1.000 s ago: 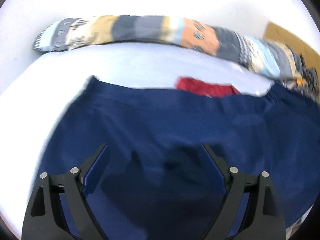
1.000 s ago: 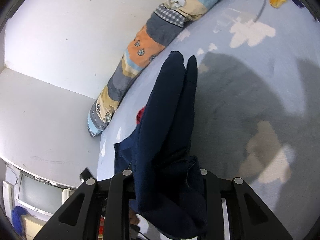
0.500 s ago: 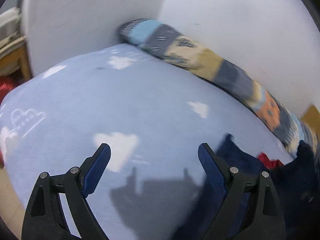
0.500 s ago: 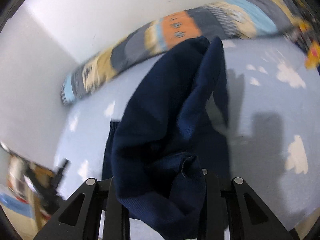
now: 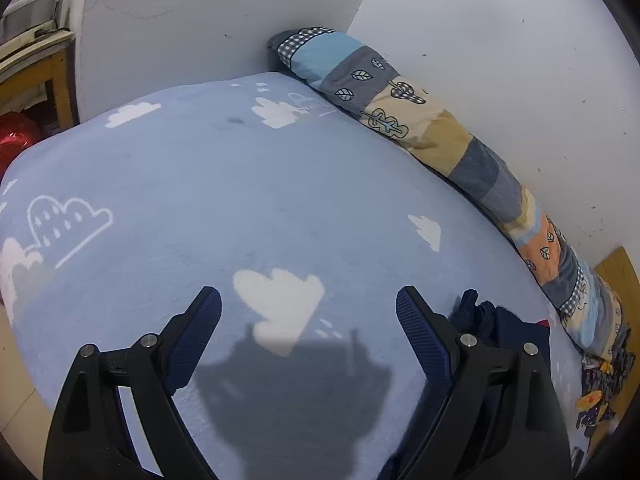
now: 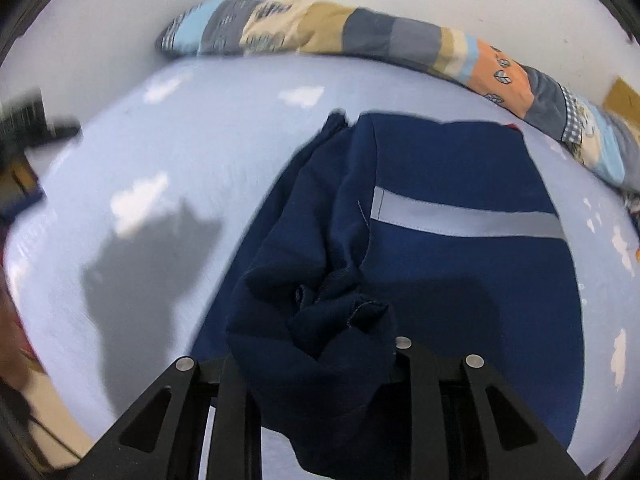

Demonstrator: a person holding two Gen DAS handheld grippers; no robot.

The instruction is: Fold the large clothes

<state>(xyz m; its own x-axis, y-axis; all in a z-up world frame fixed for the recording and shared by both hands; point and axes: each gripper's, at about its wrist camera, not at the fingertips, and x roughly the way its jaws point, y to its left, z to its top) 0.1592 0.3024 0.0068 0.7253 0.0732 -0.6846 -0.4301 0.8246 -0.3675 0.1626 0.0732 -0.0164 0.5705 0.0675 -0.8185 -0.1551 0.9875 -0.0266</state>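
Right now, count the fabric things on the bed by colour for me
Navy blue: 1, the garment bunched in the right gripper.
Patchwork multicolour: 1, the long bolster along the wall.
Dark print with orange: 1, crumpled cloth.
Total: 3

A home bedroom: a bed [image 5: 208, 184] dressed in a pale blue sheet printed with white clouds fills both views. A long patchwork bolster [image 5: 432, 136] lies along the white wall [image 5: 500, 60] toward two o'clock, and wooden furniture [image 5: 36, 76] stands at ten o'clock.
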